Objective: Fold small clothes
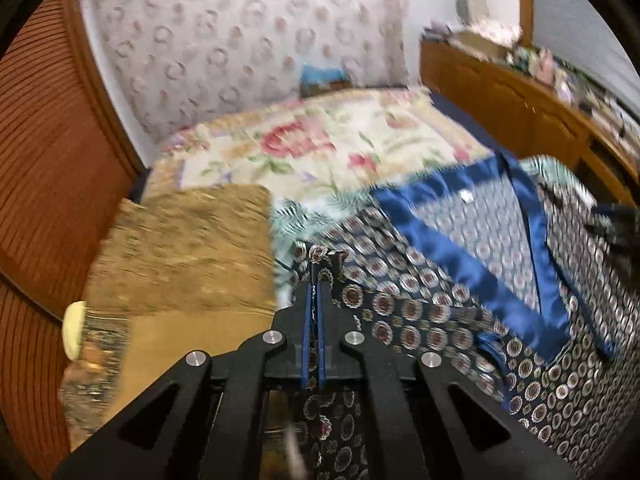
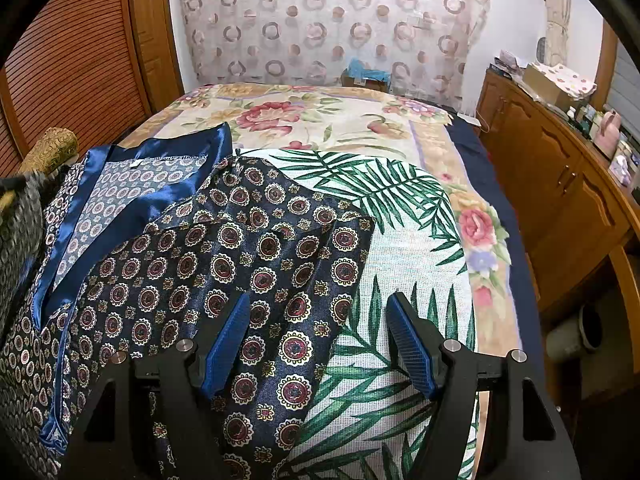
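A dark navy satin garment [image 2: 256,264] printed with round medallions and trimmed with a glossy blue collar band is spread on a bed [image 2: 404,128], over a white cloth with green palm leaves [image 2: 400,216]. Its long axis runs from the near edge toward the far left, the collar end pointing away. The left gripper [image 1: 316,292] is angled downward, its blue-padded fingers [image 1: 307,320] pressed together on a fold of the garment's edge. The right gripper [image 2: 318,312] is likewise tilted down, its fingers [image 2: 412,344] spread wide above the garment's near right corner, nothing pinched between them. The left wrist view is motion-blurred, and the garment's near end is cut off behind both grippers.
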The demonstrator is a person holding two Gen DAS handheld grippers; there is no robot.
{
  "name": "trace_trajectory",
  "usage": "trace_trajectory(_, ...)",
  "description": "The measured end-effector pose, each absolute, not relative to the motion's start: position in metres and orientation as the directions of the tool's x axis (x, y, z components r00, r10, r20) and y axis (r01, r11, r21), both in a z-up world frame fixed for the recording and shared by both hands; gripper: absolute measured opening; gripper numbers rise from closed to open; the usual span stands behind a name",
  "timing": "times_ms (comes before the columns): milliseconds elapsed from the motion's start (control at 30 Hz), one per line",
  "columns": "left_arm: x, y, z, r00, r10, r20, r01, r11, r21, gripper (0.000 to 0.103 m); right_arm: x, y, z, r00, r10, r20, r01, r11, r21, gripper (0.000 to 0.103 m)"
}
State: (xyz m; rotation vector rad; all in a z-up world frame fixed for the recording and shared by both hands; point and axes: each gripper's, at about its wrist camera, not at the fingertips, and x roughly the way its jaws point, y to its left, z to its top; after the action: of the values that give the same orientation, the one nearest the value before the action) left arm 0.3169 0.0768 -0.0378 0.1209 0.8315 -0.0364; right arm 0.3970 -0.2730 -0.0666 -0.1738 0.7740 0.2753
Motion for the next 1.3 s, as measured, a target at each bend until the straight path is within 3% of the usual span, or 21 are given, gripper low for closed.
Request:
trace_trajectory(500,0.314,0.104,-0.017,0.717,-0.009,-0.697,0.055,0.998,0.044,0.003,0.407,-0.277,-0.063,0.659,0.210,-0.723,-0.331,0.943,-0.027,0.070)
trace_trajectory(567,0.313,0.102,-0.016,0.723,-0.017,-0.691,0.057,0.998,0.036,0.003,0.412,-0.279,-0.062,0.659,0.212,-0.721,-0.326,0.945,-0.020,0.061)
trace_trajectory(733,0.304,0.095,-0.006,0.743,-0.039,-0.668,0.071,0.997,0.020,0.002,0.418,-0.278,-0.060,0.616,0.291,-0.732,-0.385,0.922,0.042,0.005)
trace_trajectory(867,0.289,0.090,0.009,0.768,-0.070,-0.636,0.091,0.996,0.001,0.002,0.409,-0.275,-0.049,0.641,0.298,-0.708,-0.403,0.915,0.021,0.003)
trace_trajectory(1300,0.183,0.101,0.063,0.867,-0.120,-0.483,0.119,0.992,-0.034,0.002,0.279,-0.289,0.037,0.811,0.347,-0.472,-0.413,0.910,-0.041,0.003)
